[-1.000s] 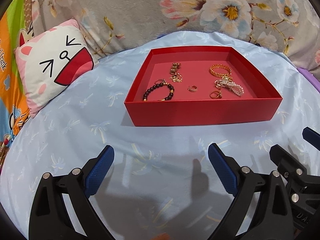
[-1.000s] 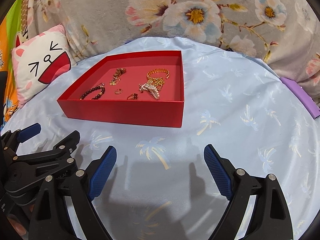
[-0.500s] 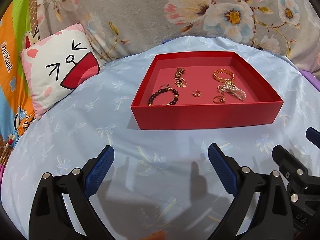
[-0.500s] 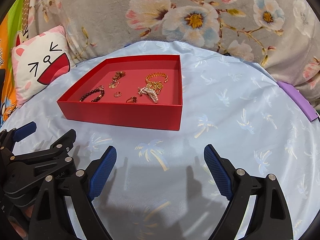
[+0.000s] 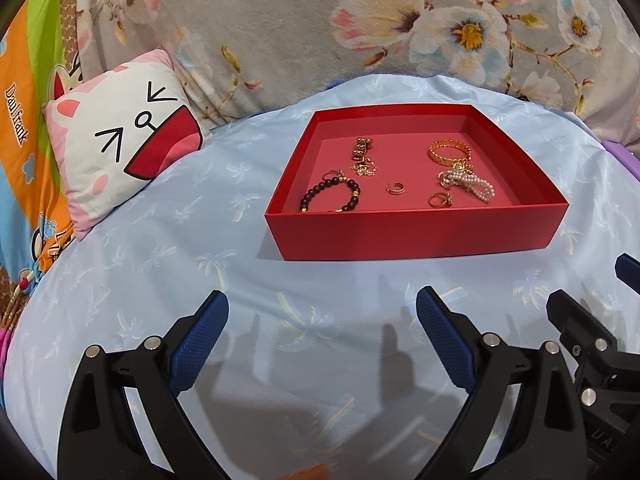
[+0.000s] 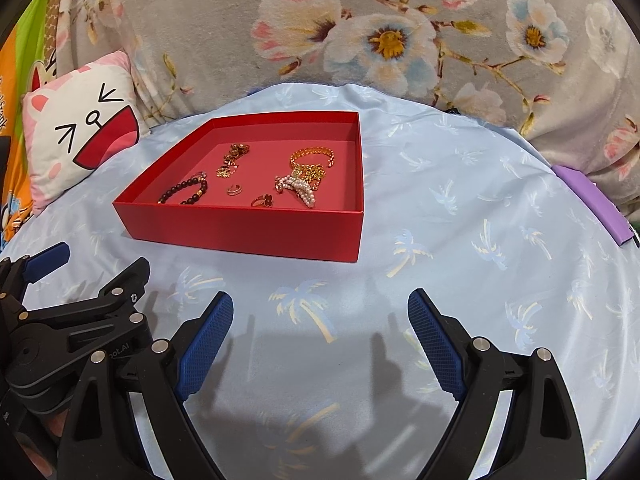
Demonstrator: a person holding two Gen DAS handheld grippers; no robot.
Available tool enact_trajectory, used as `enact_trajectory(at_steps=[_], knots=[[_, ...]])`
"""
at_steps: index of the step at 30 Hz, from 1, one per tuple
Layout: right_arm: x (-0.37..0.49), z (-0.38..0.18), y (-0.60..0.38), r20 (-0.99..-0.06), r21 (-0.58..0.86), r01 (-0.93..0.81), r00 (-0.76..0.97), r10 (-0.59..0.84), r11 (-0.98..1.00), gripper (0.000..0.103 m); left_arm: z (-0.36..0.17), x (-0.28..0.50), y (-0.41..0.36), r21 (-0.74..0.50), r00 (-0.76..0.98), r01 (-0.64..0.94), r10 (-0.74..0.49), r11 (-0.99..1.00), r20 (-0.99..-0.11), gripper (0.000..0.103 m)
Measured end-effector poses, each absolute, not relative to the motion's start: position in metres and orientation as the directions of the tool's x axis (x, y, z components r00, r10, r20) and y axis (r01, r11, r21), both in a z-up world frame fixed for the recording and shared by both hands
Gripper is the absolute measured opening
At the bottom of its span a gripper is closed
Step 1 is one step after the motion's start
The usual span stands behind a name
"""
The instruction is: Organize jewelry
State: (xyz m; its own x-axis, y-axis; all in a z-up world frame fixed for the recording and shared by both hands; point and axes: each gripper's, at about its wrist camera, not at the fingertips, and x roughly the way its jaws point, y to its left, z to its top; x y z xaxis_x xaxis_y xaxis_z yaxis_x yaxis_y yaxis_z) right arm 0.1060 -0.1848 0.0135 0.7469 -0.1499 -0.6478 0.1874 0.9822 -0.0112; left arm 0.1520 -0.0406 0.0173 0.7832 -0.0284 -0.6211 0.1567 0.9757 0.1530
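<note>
Well short of the red tray (image 5: 416, 236), both tools gape empty.

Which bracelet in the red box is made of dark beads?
The dark beaded bracelet at the box's front left corner; the gold bangle and pearl bracelet lie on the right.

Red tray (image 5: 416, 232) holds jewelry; left gripper (image 5: 322, 312) spread, empty.
</note>
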Motion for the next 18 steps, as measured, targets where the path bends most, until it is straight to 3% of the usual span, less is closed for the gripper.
enact_trajectory(at_steps=[18], knots=[[0.1061, 0.0139, -0.1855, -0.647, -0.014, 0.188, 0.747, -0.152, 0.982, 0.087, 0.0179, 0.1517, -0.0378, 0.156, 0.786, 0.153, -0.025, 0.976, -0.618, 0.093]])
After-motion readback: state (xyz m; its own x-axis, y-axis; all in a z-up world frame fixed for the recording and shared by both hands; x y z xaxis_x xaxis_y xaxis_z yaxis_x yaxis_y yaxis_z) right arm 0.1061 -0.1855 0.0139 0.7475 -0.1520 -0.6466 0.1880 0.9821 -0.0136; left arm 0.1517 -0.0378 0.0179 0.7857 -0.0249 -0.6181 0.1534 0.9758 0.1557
